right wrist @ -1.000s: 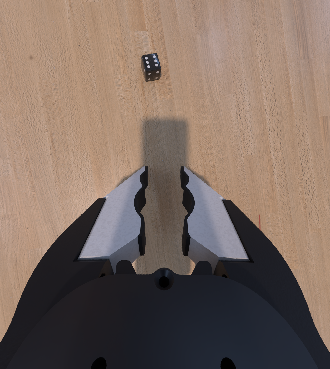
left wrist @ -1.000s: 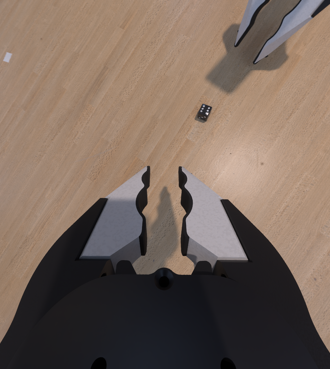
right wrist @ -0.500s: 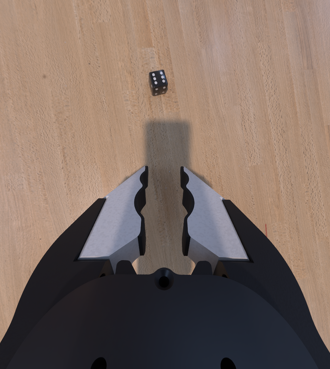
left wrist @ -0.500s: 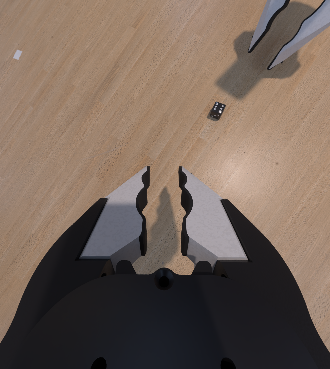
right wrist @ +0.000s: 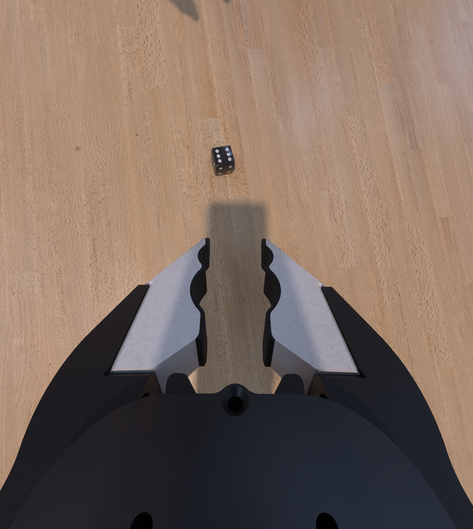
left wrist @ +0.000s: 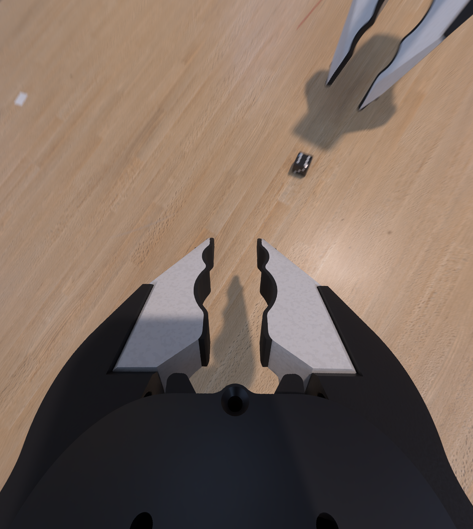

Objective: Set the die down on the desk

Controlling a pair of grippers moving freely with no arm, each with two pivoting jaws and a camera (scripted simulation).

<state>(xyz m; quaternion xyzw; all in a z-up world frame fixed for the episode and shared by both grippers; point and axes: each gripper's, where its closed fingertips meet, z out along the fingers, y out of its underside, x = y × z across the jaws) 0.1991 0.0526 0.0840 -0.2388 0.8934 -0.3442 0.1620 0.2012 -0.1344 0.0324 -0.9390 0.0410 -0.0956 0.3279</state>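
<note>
1. Since the earlier frames, the right gripper is backing away from the die, which is sliding lower in its view, while the left wrist view is blurring as that camera swings.
2. The desk, a pale wooden top, is filling both views.
3. The left gripper is hovering well apart from the die, its fingers parted narrowly and holding nothing.
4. The right gripper's fingers are likewise standing apart with bare wood between them.
5. The die is resting flat on the desk, ahead of the right gripper's shadow, touching neither gripper.
6. The placing looks finished; retreating straight and high should be keeping the die undisturbed.
7. A small white scrap is lying far left.
</note>
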